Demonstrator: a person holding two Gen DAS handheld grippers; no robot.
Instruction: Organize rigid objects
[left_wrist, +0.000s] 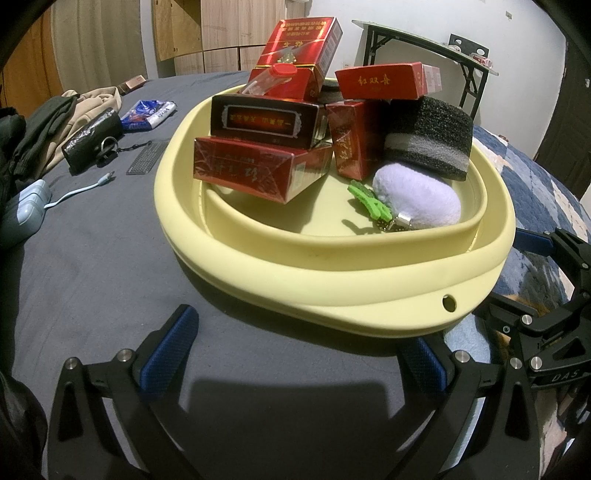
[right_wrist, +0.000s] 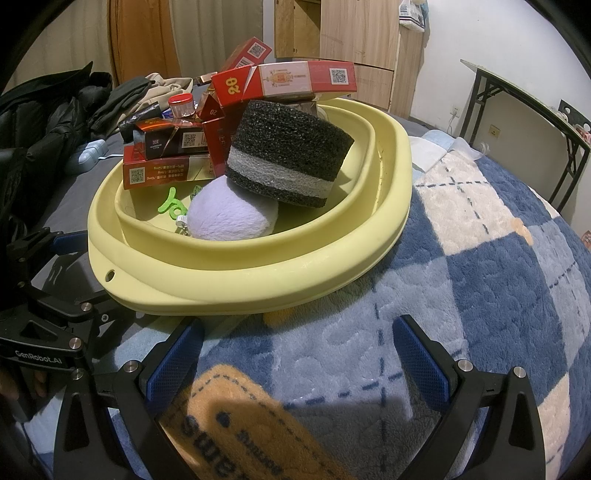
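Cigarette boxes (left_wrist: 258, 168), red and several in number, are stacked in an untidy pile inside a pale yellow basin (left_wrist: 332, 280), filling its 9-to-12 o'clock portion as seen from the left wrist view. The basin sits on a bed, partly on a grey sheet (left_wrist: 92, 266) and partly on a blue checked blanket (right_wrist: 480, 295). A black foam block with a grey band (left_wrist: 428, 138) leans in the basin at about 2 o'clock, touching the boxes beside it. A lilac plush pompom (left_wrist: 417, 201) lies on the basin floor just below the foam, with a green clip (left_wrist: 367, 199) at its 9 o'clock side. A small bottle with a red cap (left_wrist: 282, 70) rests among the upper boxes. Clothing (left_wrist: 55, 122), a black pouch (left_wrist: 92, 136) and a pale blue cable (left_wrist: 81, 190) lie on the sheet at 9 to 10 o'clock, well apart from the basin.

Left tool (left_wrist: 299, 354): fingers spread wide, holding nothing, just short of the basin's near rim. Right tool (right_wrist: 299, 362): likewise spread and empty, over the blanket at the basin's near edge.
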